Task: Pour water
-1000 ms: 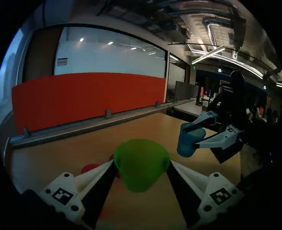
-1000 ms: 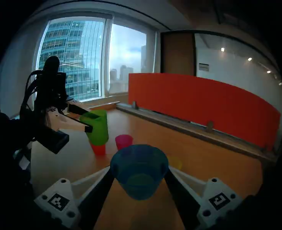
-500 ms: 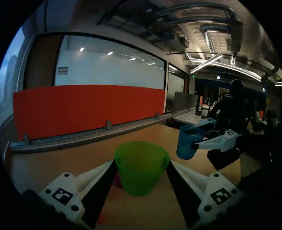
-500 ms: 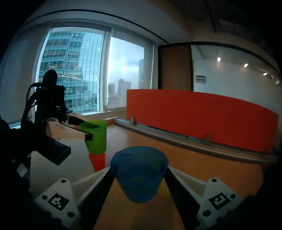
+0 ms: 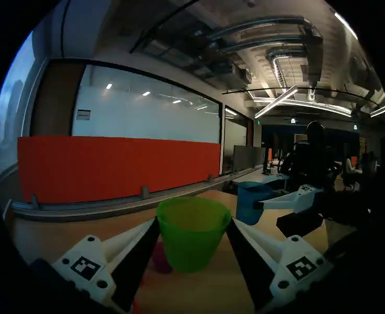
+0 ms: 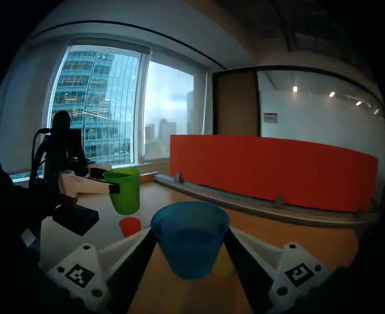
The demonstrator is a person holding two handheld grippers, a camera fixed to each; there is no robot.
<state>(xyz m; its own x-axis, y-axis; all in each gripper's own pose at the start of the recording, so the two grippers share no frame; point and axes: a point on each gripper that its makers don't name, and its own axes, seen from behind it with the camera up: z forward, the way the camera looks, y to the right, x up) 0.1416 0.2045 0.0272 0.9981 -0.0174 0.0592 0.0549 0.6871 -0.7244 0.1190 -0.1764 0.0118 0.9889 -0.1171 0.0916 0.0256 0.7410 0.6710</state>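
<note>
My left gripper (image 5: 191, 222) was clamped on the green cup (image 5: 193, 242), upright, a finger on each side. My right gripper (image 6: 189, 231) gripped the blue cup (image 6: 190, 252), also upright. In the right gripper view the green cup hung at 10 o'clock, with a red cup (image 6: 130, 226) on the table (image 6: 297, 235) beneath it.

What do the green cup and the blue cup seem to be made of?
The green cup looks like matte plastic: even bright colour, thin moulded rim. The blue cup is probably plastic too, slightly translucent: its wall seems to let light through.
</note>
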